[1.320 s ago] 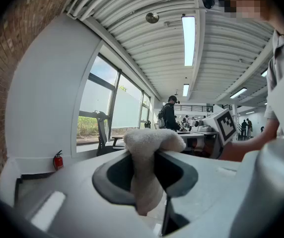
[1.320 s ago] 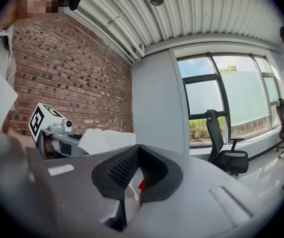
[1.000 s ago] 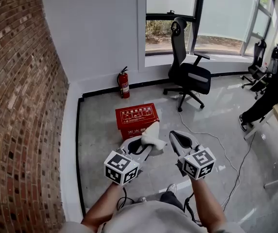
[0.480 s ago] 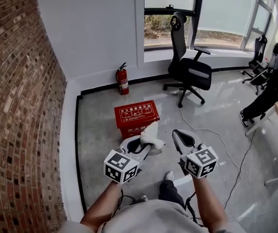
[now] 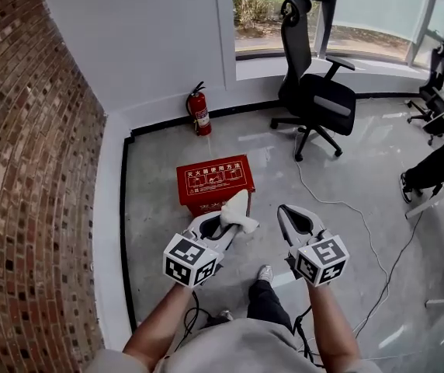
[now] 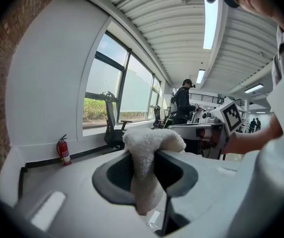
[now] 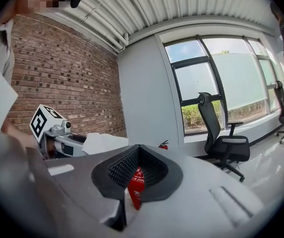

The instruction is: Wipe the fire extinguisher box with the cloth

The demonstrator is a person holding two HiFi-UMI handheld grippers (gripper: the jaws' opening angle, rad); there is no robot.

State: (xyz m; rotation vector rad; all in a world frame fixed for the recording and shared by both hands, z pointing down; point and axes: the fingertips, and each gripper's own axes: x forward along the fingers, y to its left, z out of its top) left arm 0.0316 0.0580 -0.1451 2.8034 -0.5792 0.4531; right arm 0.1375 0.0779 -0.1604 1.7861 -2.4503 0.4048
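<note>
We hold the left gripper [image 5: 220, 228] with its jaws clamped on a fluffy white terry cloth [image 5: 236, 210], whose bunched end bulges over the tips. The right gripper [image 5: 296, 222] has its ribbed dark pads [image 7: 122, 168] drawn together to a thin slit, gripping nothing. The fire extinguisher box [image 5: 214, 179], a flat-topped red rectangular case with white print, sits on the glossy grey floor [image 5: 160, 231] on the far side of the cloth, left of the right gripper.

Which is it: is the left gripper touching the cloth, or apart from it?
Touching. The left gripper view shows the cloth pinched between the left gripper's fingers, its top bulging out above them.
</note>
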